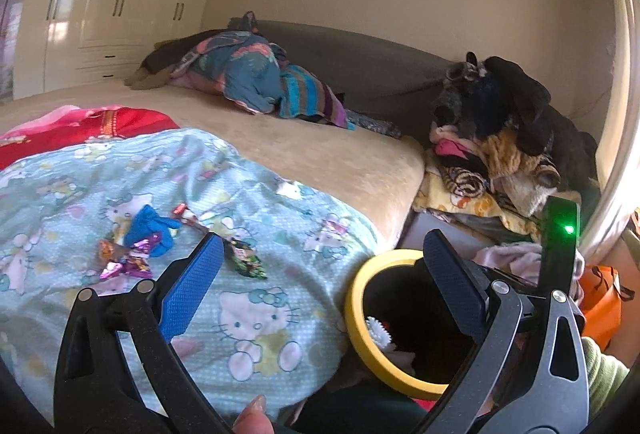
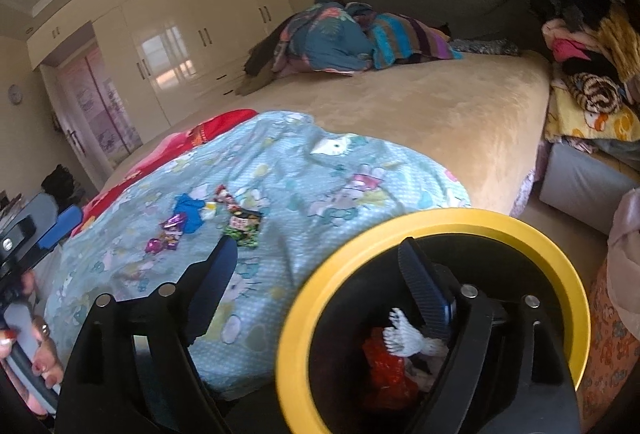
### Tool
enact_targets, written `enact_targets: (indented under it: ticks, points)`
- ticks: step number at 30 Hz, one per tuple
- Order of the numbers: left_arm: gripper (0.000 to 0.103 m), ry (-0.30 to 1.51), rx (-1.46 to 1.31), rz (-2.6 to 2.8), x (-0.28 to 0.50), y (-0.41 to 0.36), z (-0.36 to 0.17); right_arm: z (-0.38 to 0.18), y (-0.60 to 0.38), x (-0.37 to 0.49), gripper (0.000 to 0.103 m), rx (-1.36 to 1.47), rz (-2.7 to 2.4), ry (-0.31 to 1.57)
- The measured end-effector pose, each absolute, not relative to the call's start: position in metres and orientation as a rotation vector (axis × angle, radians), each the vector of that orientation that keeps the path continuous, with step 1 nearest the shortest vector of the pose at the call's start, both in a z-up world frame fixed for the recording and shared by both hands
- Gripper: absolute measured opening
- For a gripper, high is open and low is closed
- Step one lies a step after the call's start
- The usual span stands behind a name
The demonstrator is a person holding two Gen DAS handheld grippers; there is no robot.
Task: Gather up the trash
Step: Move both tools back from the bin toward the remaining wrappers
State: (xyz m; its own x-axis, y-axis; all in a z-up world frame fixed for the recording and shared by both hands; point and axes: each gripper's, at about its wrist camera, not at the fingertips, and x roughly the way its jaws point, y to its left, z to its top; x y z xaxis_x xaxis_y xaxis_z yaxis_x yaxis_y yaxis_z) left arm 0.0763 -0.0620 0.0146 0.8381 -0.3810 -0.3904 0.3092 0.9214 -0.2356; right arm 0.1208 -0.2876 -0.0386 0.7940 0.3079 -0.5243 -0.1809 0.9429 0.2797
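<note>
Both claws empty, jaws wide apart. Wrappers (image 1: pixel 132 254) on blanket (image 1: pixel 280 234), at 11 o'clock from left claw (image 1: pixel 320 270), which looks nearer. Right claw (image 2: pixel 320 286) hangs at bin (image 2: pixel 440 222) rim; green wrapper (image 2: pixel 242 228) long axis probably 11–5.

A wide bed (image 2: pixel 440 114) is covered in beige plush, with a grey headboard (image 1: pixel 360 54) set against the cream wall. Glossy cream wardrobes (image 2: pixel 180 42) are lit by window reflections.
</note>
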Motion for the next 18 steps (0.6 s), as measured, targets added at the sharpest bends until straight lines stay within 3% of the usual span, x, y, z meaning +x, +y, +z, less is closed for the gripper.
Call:
enact_targets:
  ticks: [18]
  points:
    - [0.092, 0.445, -0.253, -0.216, 0.087, 0.009, 0.001, -0.041, -0.217, 0.128, 0.088, 0.122, 0.350, 0.606]
